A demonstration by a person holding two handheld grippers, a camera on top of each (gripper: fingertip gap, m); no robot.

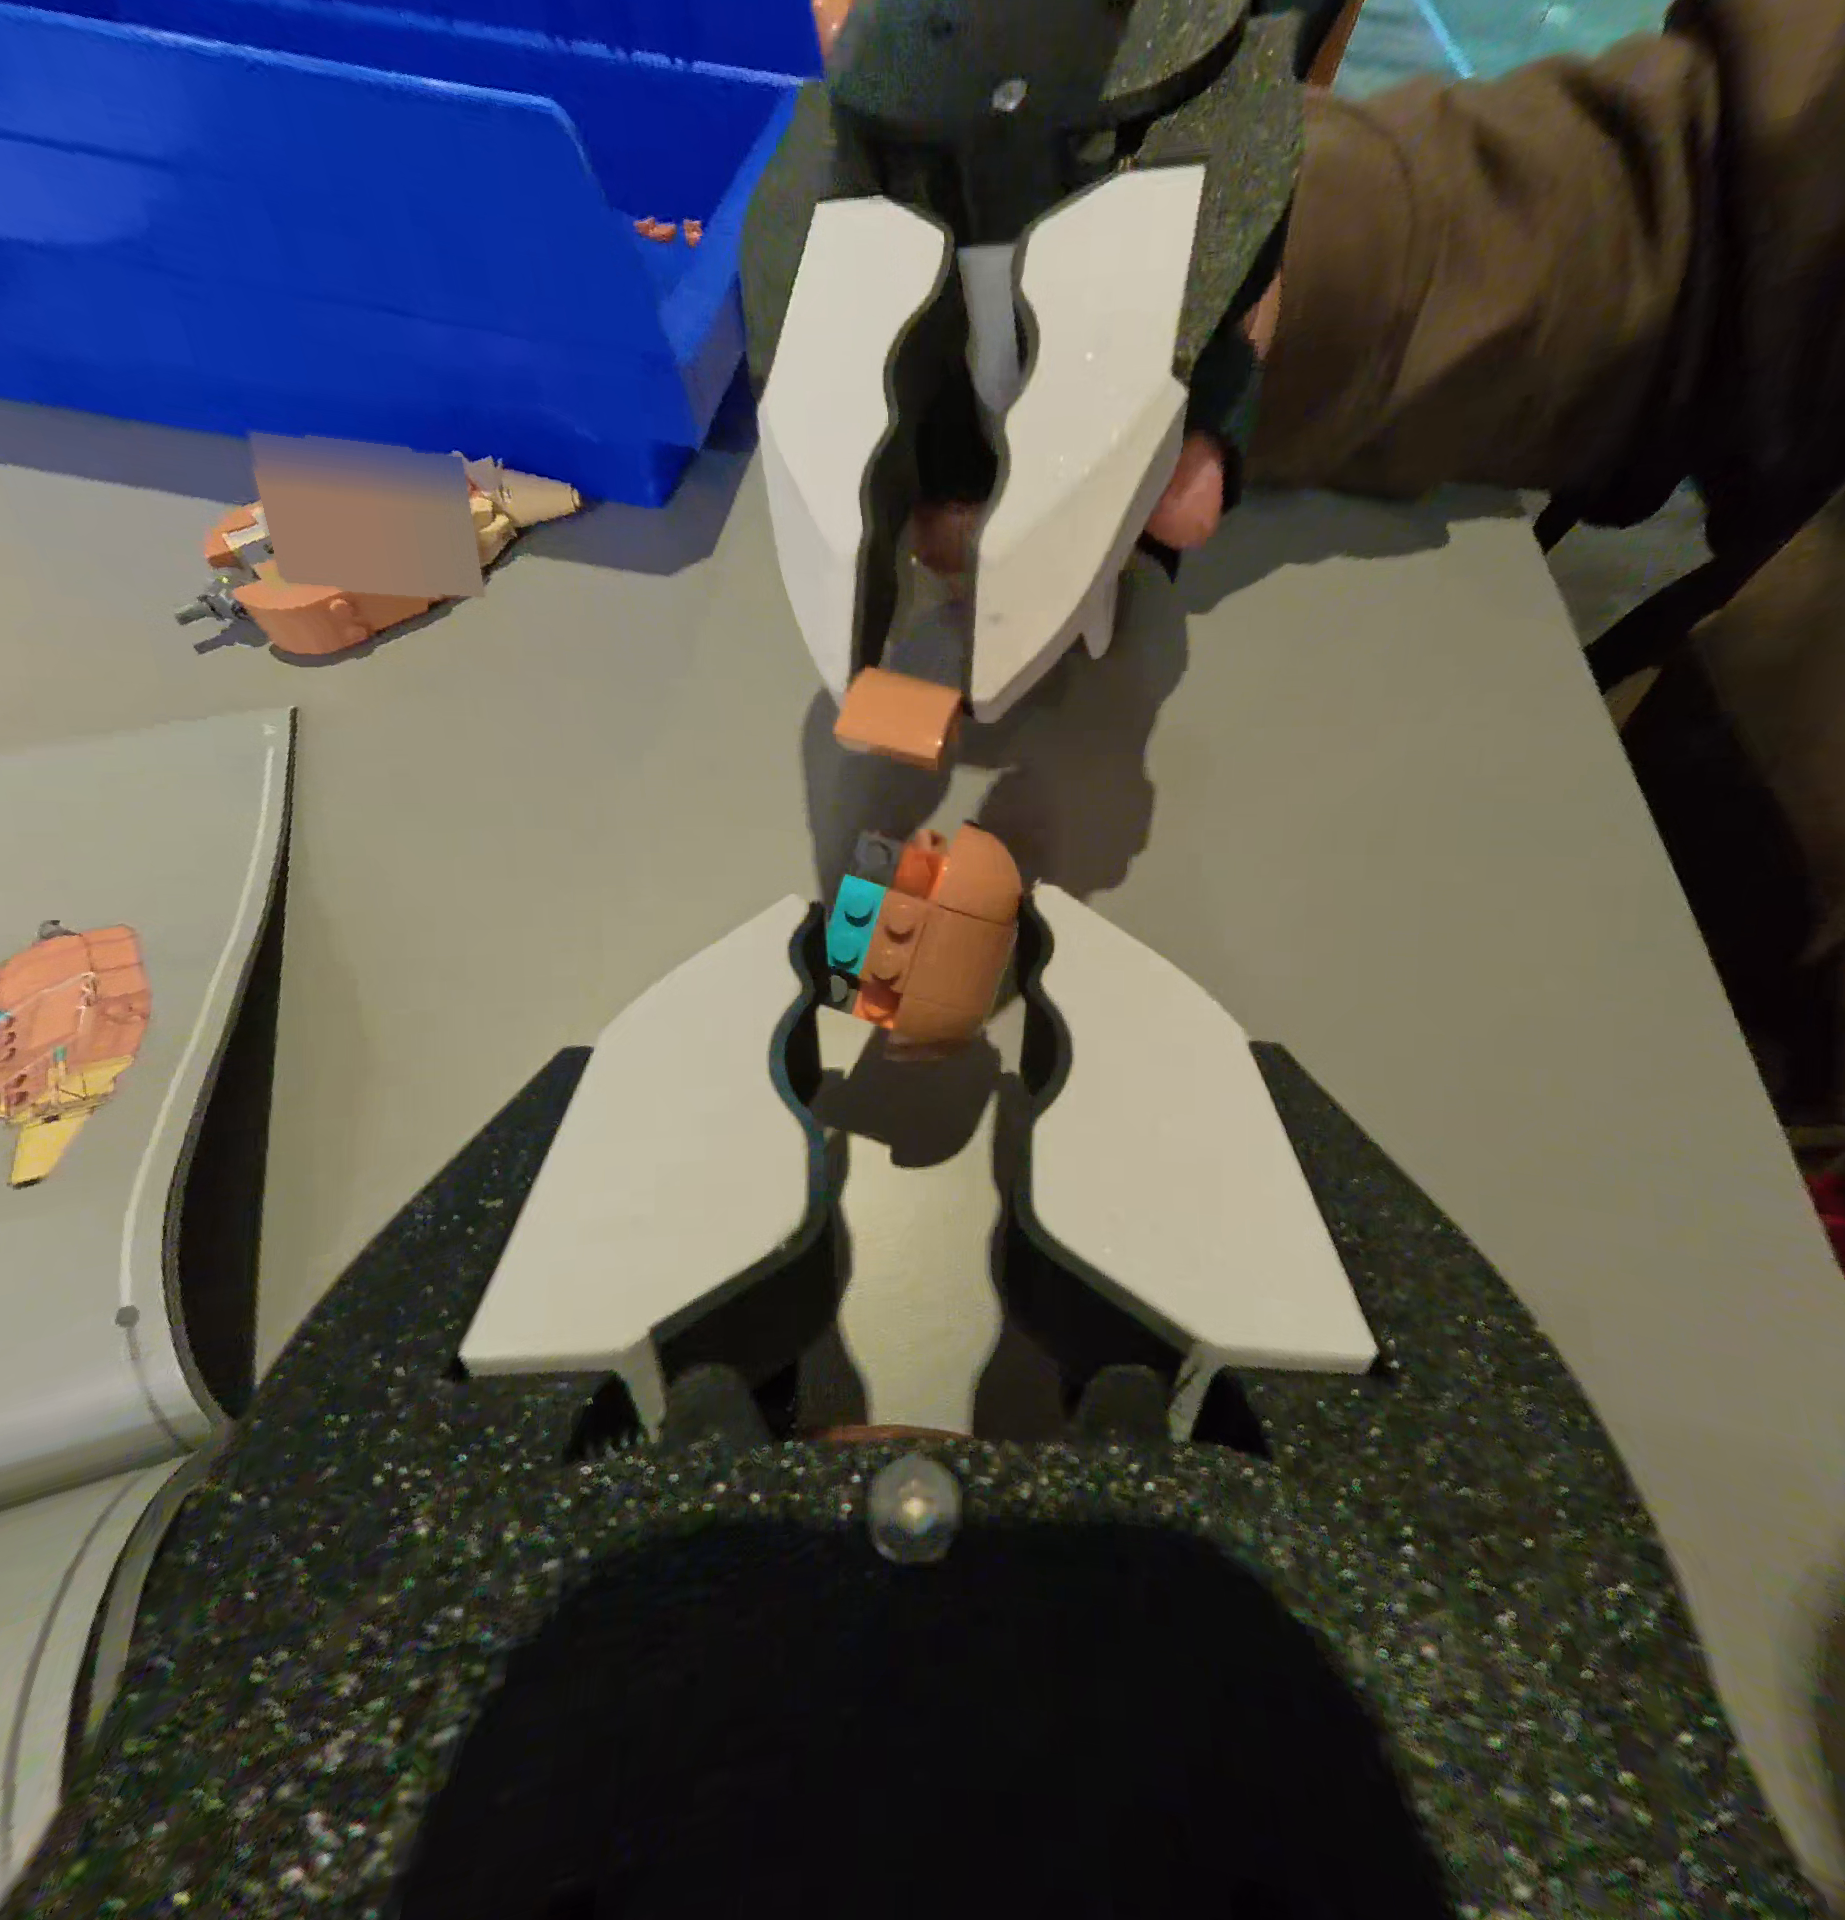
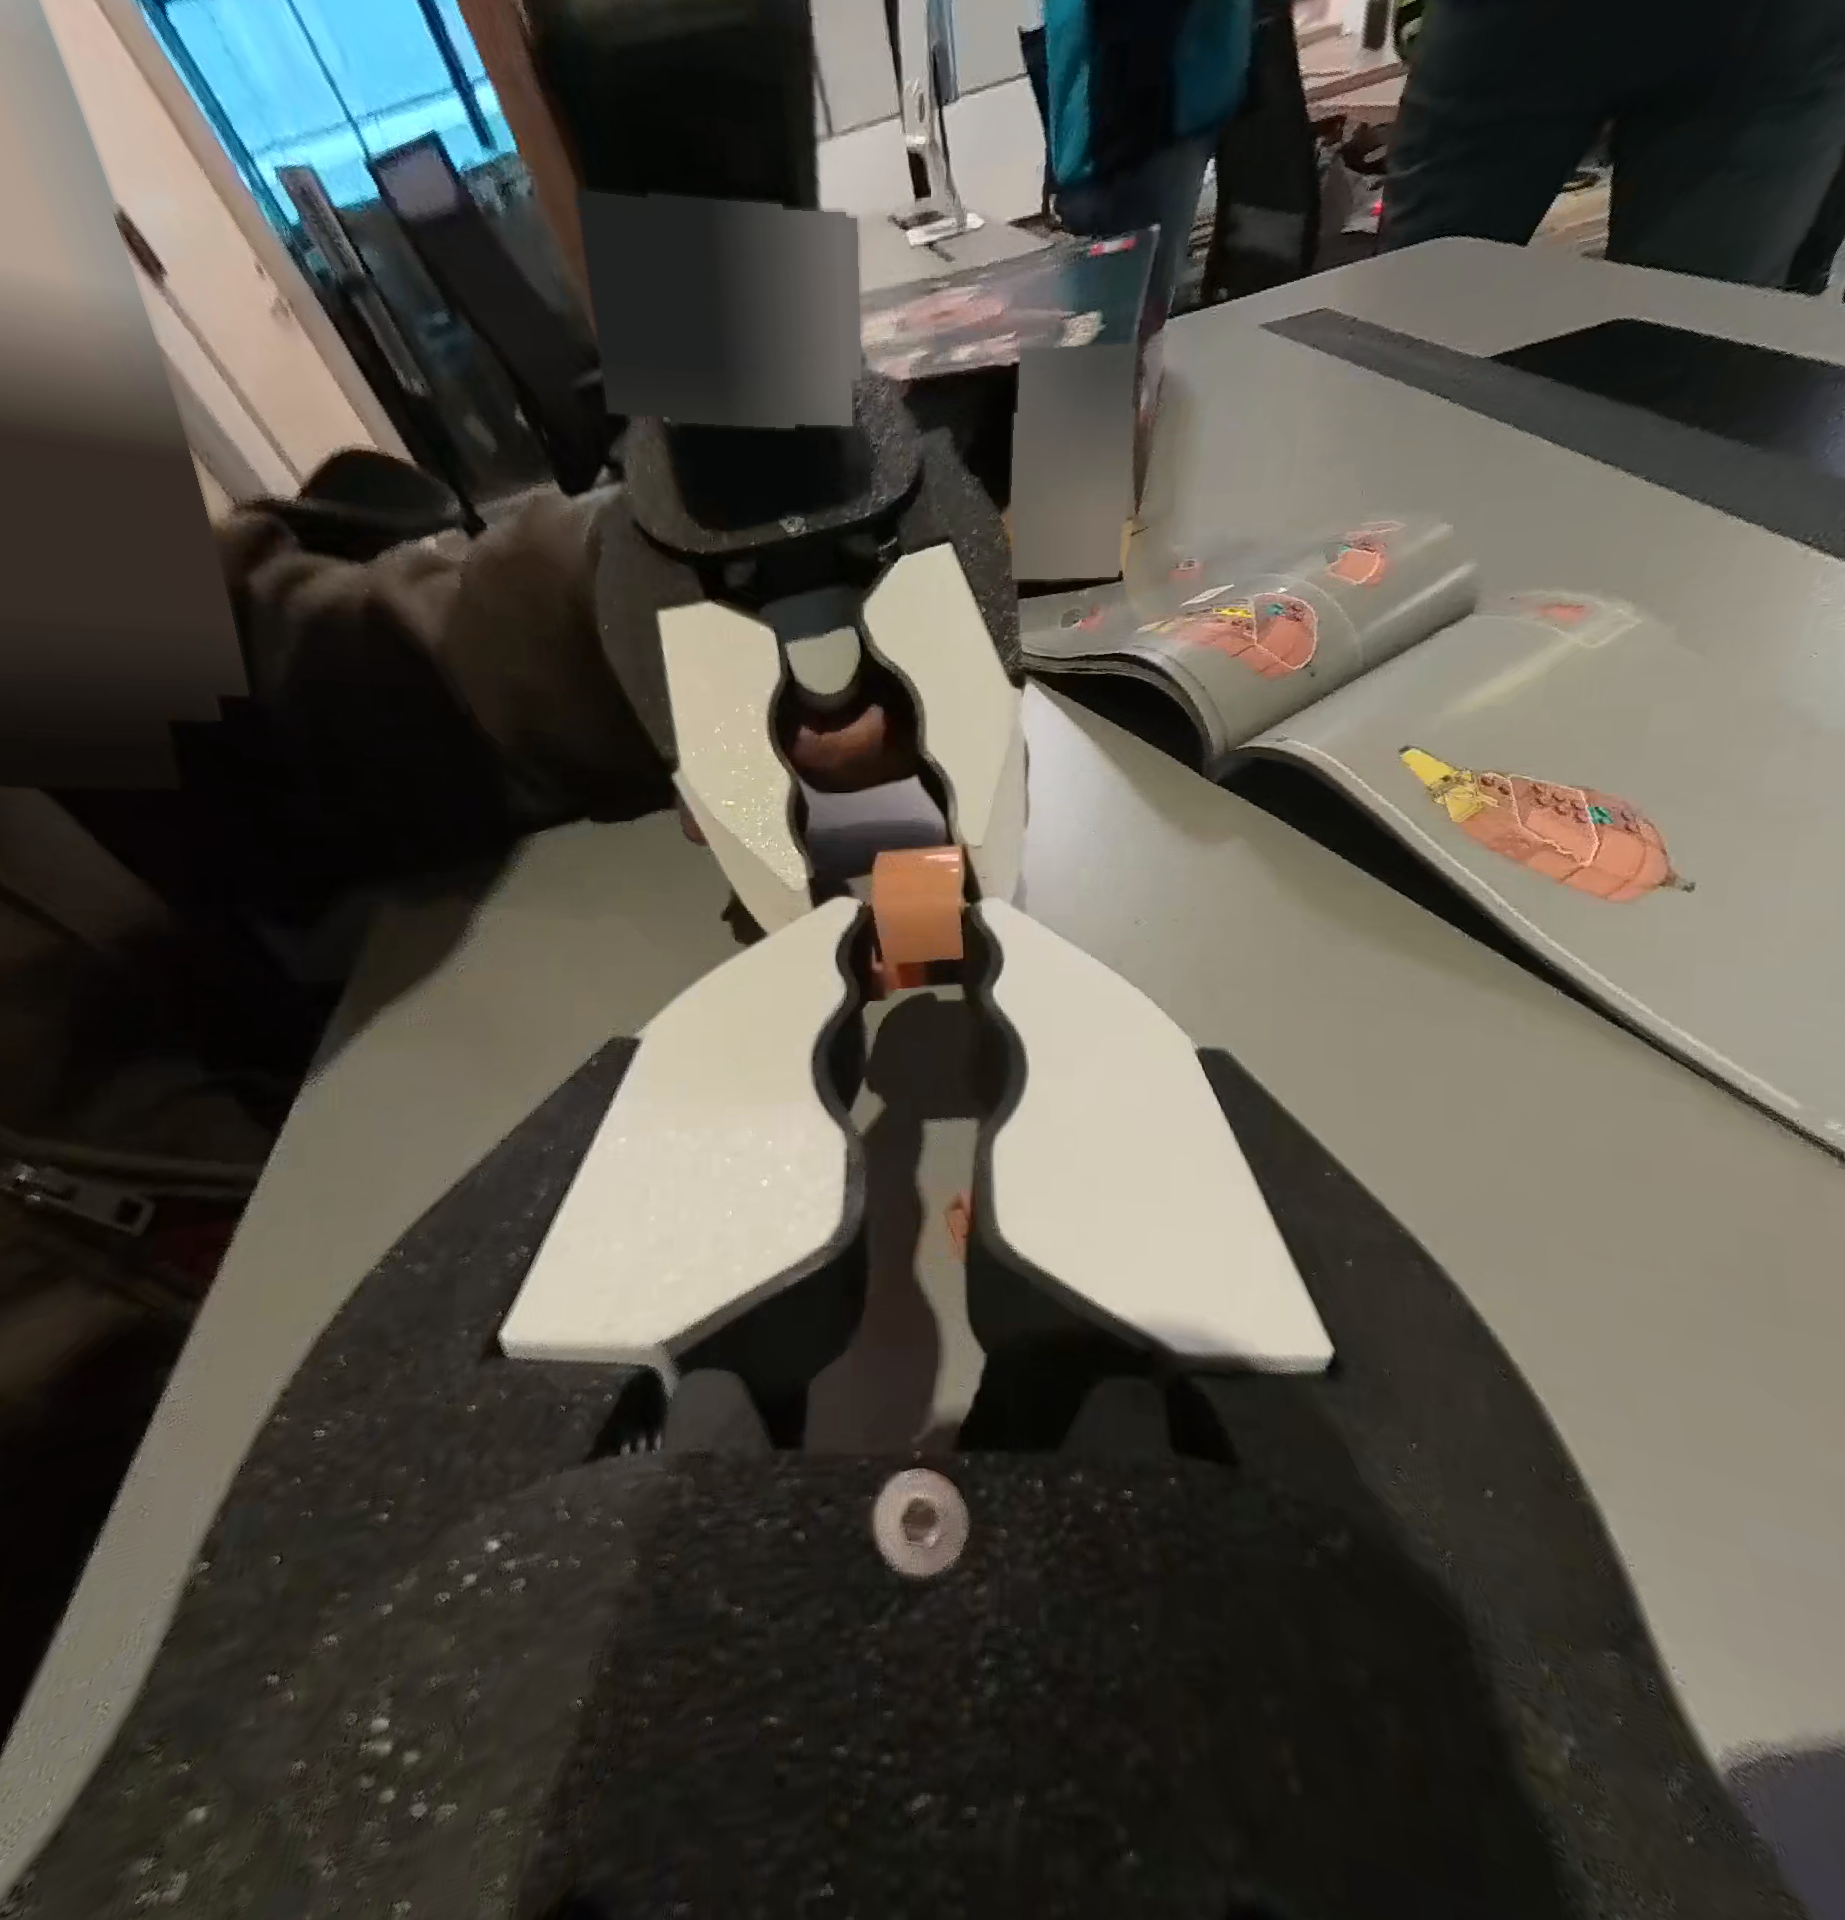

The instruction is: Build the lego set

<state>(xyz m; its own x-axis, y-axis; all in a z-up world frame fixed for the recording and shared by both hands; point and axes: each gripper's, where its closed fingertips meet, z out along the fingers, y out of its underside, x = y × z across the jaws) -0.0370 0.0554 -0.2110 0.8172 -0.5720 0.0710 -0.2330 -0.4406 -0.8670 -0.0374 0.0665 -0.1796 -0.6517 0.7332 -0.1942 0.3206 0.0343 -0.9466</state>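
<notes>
Left gripper (image 1: 918, 935) and right gripper (image 2: 913, 935) tip to tip, each clamped around a piece.

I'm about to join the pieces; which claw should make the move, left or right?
Probably right. The right claw grips only the small orange curved Lego brick, held free above the grey table. The left claw clamps the orange and teal Lego sub-assembly, so it is better kept steady.
</notes>
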